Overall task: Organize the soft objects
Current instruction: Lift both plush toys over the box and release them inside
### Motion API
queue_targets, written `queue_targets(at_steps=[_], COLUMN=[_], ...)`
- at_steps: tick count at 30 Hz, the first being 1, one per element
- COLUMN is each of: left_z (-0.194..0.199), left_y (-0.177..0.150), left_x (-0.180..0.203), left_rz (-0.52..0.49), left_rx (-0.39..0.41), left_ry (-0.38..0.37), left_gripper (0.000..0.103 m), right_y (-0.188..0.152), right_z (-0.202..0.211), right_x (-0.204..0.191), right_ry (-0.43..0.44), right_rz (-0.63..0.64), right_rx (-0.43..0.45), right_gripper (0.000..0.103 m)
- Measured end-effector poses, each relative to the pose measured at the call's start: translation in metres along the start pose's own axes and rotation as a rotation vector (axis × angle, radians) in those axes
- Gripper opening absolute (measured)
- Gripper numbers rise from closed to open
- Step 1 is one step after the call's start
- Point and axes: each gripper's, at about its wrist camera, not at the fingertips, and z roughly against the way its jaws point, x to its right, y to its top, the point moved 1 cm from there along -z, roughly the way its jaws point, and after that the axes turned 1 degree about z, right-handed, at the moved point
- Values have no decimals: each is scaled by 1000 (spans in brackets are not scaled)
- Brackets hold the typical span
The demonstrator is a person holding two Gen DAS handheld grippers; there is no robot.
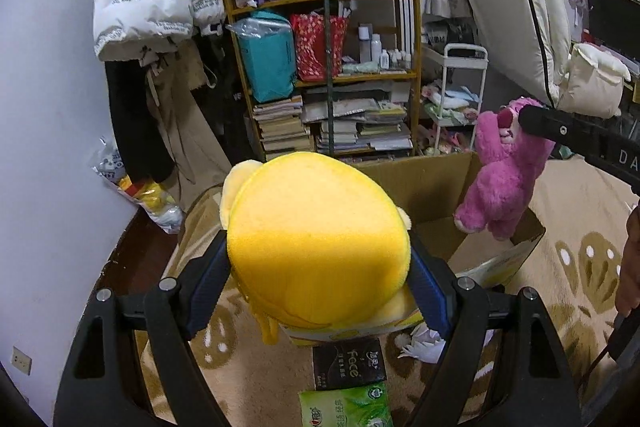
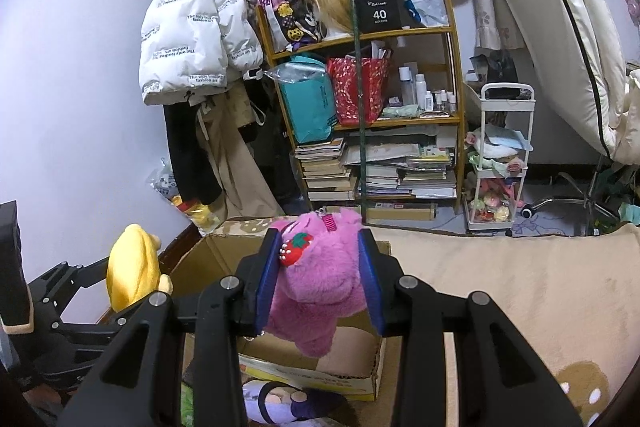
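Plushies were both in hand: left gripper (image 1: 320, 291) clamped on the yellow plush (image 1: 316, 247), low center of its view, right gripper (image 2: 320, 287) pinching the pink bear (image 2: 320, 287) above the cardboard box (image 2: 208, 259). Best bet, I'd say: lower each inside the box walls before letting go.

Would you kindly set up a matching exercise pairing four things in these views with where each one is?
Things:
1. yellow plush
2. pink bear
3. box
4. white jacket

Places:
A. hanging by the wall
B. in the right tool
C. on the rug below both toys
D. in the left tool

Pairs: 1-D, 2-B, 3-C, 4-A
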Motion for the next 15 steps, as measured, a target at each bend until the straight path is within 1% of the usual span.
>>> queue_targets(at_steps=[2,4,7,13,15], left_z=[-3,-5,-8,-14,-14], left_y=[-1,-2,-3,-6,-6], left_x=[2,5,8,14,17], left_rz=[-10,-20,-23,-40,-47], left_rx=[-10,-14,-26,-44,-49], left_ry=[-1,-2,-14,-17,-18], left_gripper=[81,82,82,82,84], right_y=[-2,-4,-7,-10,-11], right_z=[-3,-6,-8,-8,-10], right_x=[2,2,-6,-18,-20], right_ry=[8,-3,-38,-47,-41], right_rz=[-12,-8,49,123,137], right_rx=[-9,-15,-11,-2,-9], right_gripper=[40,41,41,41,43])
